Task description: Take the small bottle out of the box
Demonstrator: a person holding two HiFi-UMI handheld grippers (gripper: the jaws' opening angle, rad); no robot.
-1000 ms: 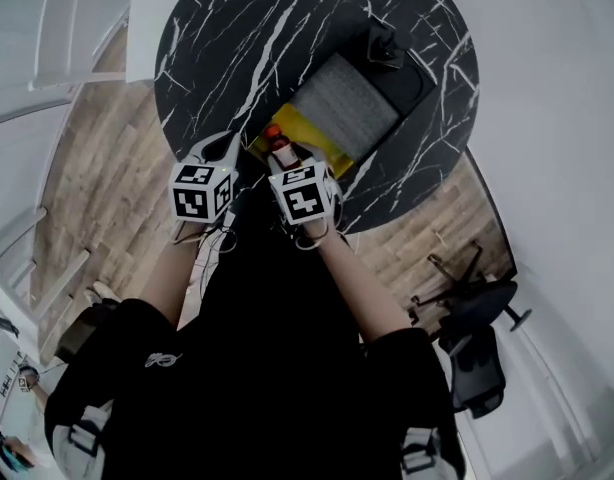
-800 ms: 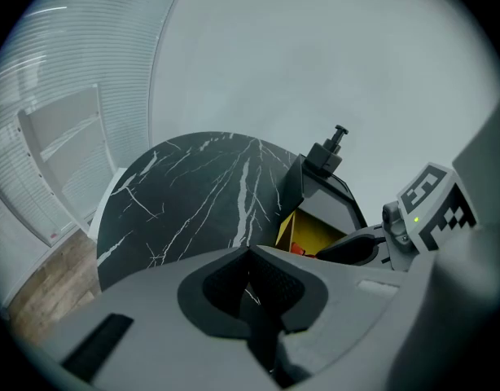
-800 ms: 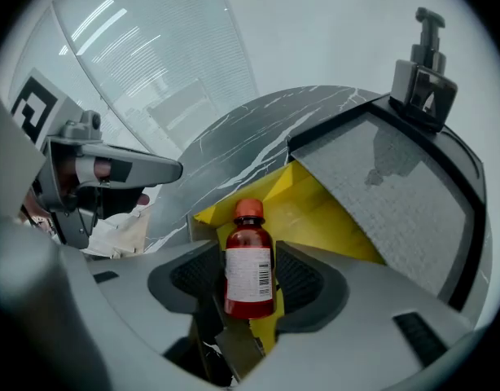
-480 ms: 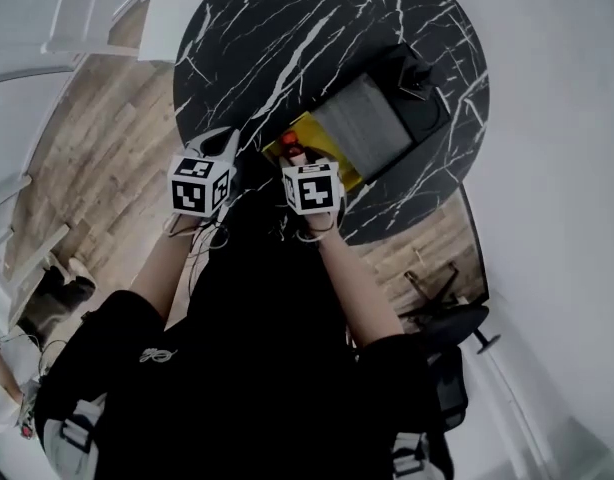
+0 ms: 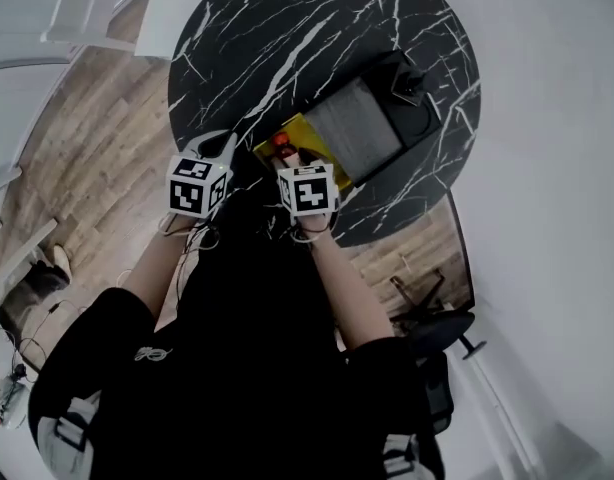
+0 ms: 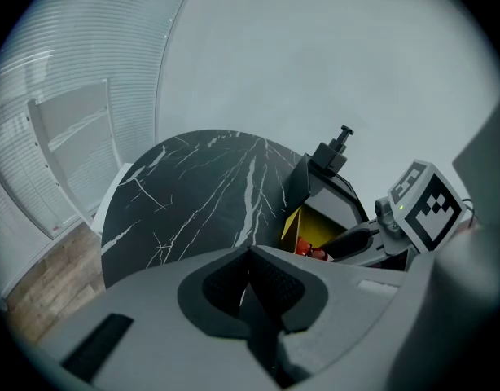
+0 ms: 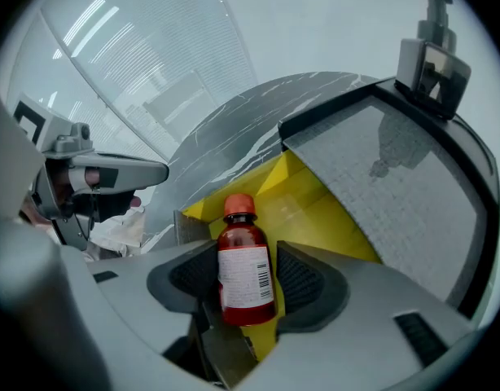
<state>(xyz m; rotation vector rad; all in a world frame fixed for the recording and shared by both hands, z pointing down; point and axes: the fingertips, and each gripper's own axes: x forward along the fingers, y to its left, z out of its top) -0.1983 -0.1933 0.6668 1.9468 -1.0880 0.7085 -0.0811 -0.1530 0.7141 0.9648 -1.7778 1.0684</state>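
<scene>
On the round black marble worktop with white veins (image 5: 287,28), the open black box with yellow lining and a grey foam lid (image 5: 322,148) lies toward 4 o'clock from the middle in the head view. That is where my work is, at the box's 8 o'clock end. My right hand-held gripper (image 7: 246,259) points steeply down into it with its jaws spread wide. The small amber bottle with an orange-red cap and white label (image 7: 244,271) stands upright between them, still inside the box. The pad at 9 o'clock is very near the glass and a strip of yellow shows at the 3 o'clock pad, so I judge nothing is pressing yet. To do this well I would centre the bottle between the pads, close on the labelled body rather than the neck, and lift straight up so it clears the yellow wall without tipping. My left hand-held gripper (image 6: 250,279) hangs at 9 o'clock of the right one over bare marble, jaws together and empty. It could steady the box if the box drags upward. Compared with a second ago, my right jaws have just been opening around the bottle. Both hand-held grippers sit in much the same spots, and the red cap shows just ahead of the right one as before.
</scene>
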